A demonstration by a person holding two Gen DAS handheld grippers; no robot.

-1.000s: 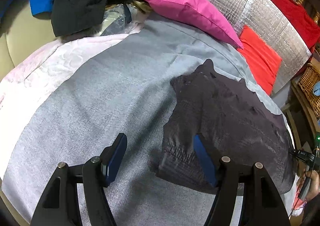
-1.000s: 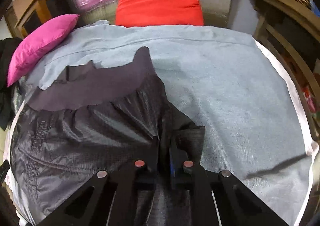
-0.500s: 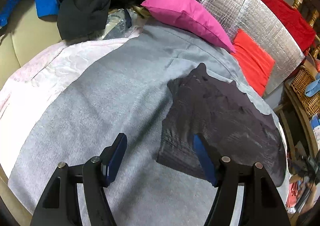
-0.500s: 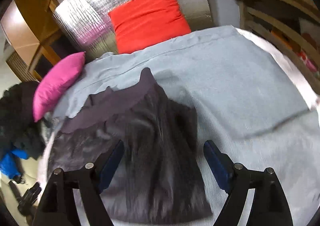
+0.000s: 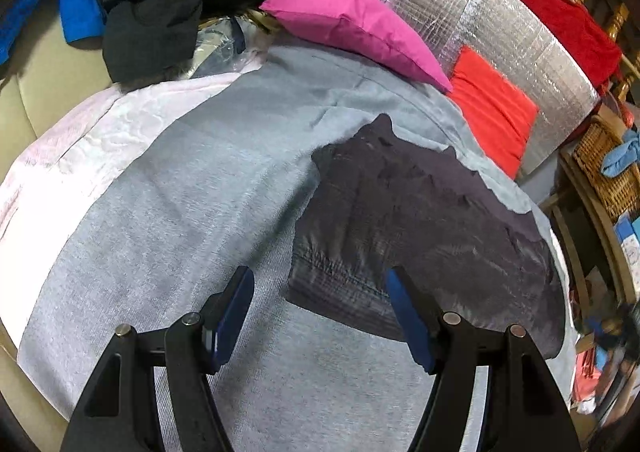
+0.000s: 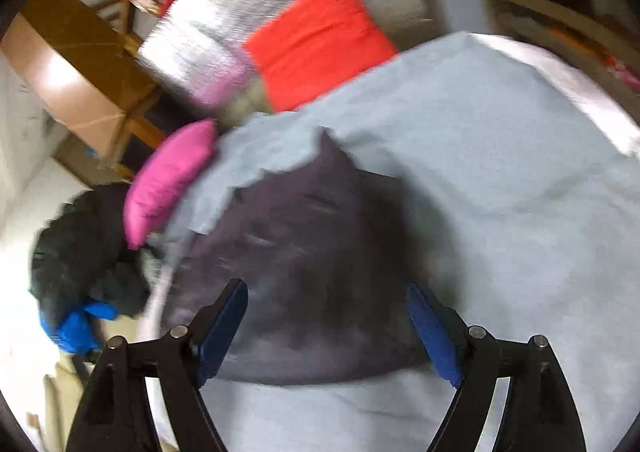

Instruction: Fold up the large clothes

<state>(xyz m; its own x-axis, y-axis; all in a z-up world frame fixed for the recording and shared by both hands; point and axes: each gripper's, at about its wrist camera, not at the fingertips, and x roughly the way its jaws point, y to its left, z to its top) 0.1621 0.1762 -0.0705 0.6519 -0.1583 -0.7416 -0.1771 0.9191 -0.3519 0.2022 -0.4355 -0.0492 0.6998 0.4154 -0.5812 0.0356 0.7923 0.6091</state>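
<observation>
While both pairs of fingers gape, empty: dark garment (image 5: pixel 420 228) flat on grey blanket (image 5: pixel 200 211)

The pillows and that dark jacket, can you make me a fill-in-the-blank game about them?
1. The dark jacket lies on a ____ blanket.
2. The pillow next to the red one is ____.
3. Both the left gripper and the right gripper are ____.
4. Behind the red pillow stands a shiny ____ sheet.

Missing words: grey; pink; open; silver
</observation>
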